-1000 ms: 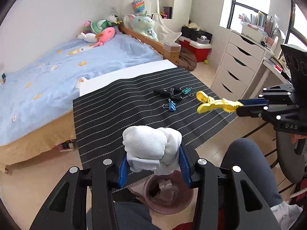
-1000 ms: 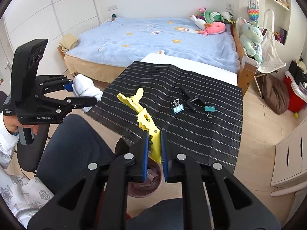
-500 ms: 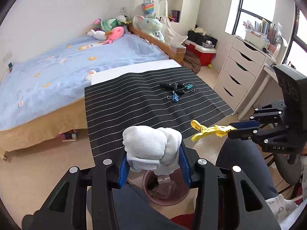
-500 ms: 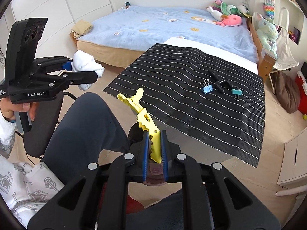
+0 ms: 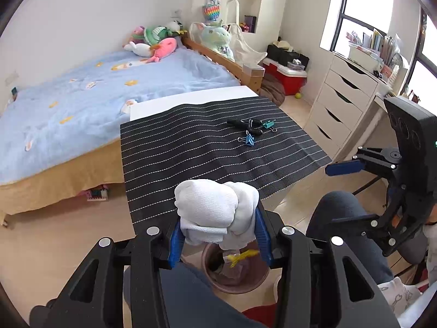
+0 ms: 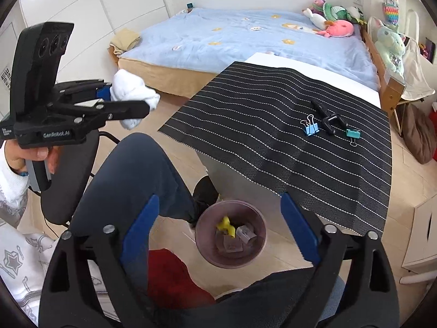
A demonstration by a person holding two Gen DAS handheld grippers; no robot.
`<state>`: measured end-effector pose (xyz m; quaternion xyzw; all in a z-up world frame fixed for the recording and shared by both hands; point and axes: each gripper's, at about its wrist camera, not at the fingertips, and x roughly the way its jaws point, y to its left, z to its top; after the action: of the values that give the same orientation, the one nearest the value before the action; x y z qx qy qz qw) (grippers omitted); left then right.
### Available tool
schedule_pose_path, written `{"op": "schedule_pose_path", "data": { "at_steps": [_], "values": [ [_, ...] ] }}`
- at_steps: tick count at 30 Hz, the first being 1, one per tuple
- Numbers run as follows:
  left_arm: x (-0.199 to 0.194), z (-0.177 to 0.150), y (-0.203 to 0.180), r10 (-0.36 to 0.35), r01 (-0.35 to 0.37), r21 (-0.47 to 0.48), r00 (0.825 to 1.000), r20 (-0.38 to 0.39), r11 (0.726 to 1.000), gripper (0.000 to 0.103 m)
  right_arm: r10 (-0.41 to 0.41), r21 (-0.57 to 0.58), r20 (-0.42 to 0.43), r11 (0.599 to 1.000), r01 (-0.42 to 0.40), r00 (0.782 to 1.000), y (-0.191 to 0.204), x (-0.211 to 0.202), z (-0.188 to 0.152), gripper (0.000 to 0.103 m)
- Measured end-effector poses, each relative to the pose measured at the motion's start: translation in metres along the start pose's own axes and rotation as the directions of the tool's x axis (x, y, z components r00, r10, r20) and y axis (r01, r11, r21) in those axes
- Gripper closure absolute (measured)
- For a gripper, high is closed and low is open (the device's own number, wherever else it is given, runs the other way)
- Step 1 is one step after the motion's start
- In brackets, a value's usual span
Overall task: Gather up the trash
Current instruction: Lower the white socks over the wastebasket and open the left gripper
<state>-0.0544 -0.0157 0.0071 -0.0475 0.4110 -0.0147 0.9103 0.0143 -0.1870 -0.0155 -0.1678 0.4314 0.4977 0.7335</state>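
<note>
2 binder clips (image 6: 310,129) on mat (image 6: 273,136) — bin (image 6: 230,233) below.

- We can read "GenRobot.AI" in pale letters on the side of the left gripper (image 6: 124,101), down on the black body just above the handle, in the right wrist view.
- There's another small line of lettering at the far left end of that same body, way too tiny for us to make out.
- On the wall (image 6: 8,54) at the far left edge we see a chart (image 6: 5,75) with rows of black E-like marks, cut off by the frame. We can't read anything off it.
- In the left wrist view nothing is legible to us; the books and boxes on the desk (image 5: 382,82) by the window are too blurred.
</note>
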Motion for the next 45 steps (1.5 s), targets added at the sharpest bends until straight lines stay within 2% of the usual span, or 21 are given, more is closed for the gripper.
{"op": "schedule_pose_path", "data": {
  "at_steps": [10,30,45],
  "values": [
    [0.004,-0.001,-0.01,-0.05,0.051,0.025,0.998,-0.028,0.998,0.059,-0.015,0.066,0.041,0.998,0.012,0.999,-0.014,-0.013,0.002,0.005],
    [0.015,0.0,-0.041,-0.117,0.124,0.1,0.99,-0.073,0.987,0.059,-0.198,0.205,0.075,0.962,0.179,0.977,-0.044,-0.042,-0.005,0.005],
    [0.027,0.001,-0.055,-0.144,0.159,0.13,0.983,-0.115,0.979,0.058,-0.2,0.244,0.072,0.953,0.177,0.977,-0.057,-0.045,-0.012,0.005]
  ]
}}
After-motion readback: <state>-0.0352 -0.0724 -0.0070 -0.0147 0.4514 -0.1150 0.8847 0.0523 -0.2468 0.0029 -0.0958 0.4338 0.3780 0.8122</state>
